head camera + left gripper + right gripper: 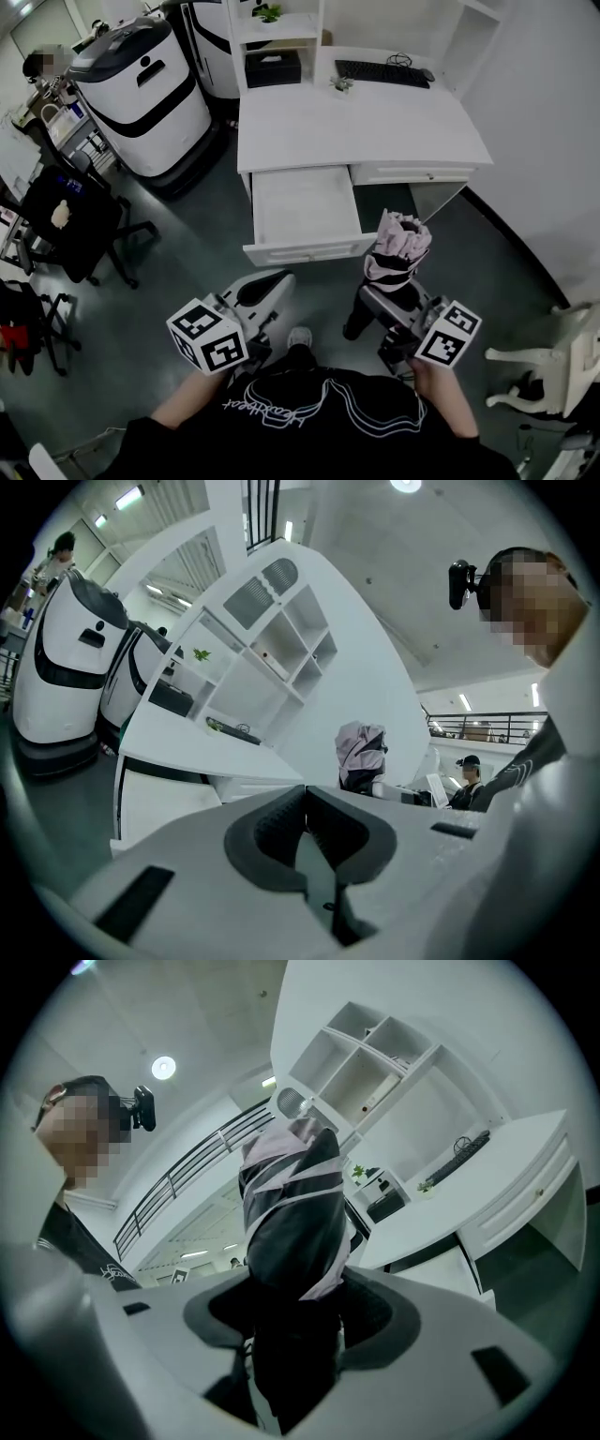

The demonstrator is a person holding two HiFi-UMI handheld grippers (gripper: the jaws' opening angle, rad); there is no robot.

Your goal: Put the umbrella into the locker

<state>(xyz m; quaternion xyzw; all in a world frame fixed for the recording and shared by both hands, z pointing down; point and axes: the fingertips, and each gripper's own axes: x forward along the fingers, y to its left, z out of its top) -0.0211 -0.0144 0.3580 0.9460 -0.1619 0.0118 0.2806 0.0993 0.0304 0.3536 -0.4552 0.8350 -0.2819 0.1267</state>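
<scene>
The right gripper (292, 1309) has its fingers clamped on the lower part of a folded pink and black umbrella (399, 251). The bundled top sticks out past the fingers, away from the person and toward the counter (375, 122). Holding it low and end-first looks deliberate, since the free end can then be fed into an opening before the fingers get there.

The left gripper (306, 810) has its fingers closed together with nothing between them. It sits left of the umbrella and well apart from it, so it seems free to steady something or handle a door.

The umbrella is in the air, just on the near side of an open drawer (302, 208) pulled out from under the counter. The drawer looks bare inside. To its right is a dark recess under the counter. I cannot tell which of the two is the locker, though the pulled-out drawer seems the likelier place.

A keyboard (382, 72) lies at the far right of the counter, out of the way.
</scene>
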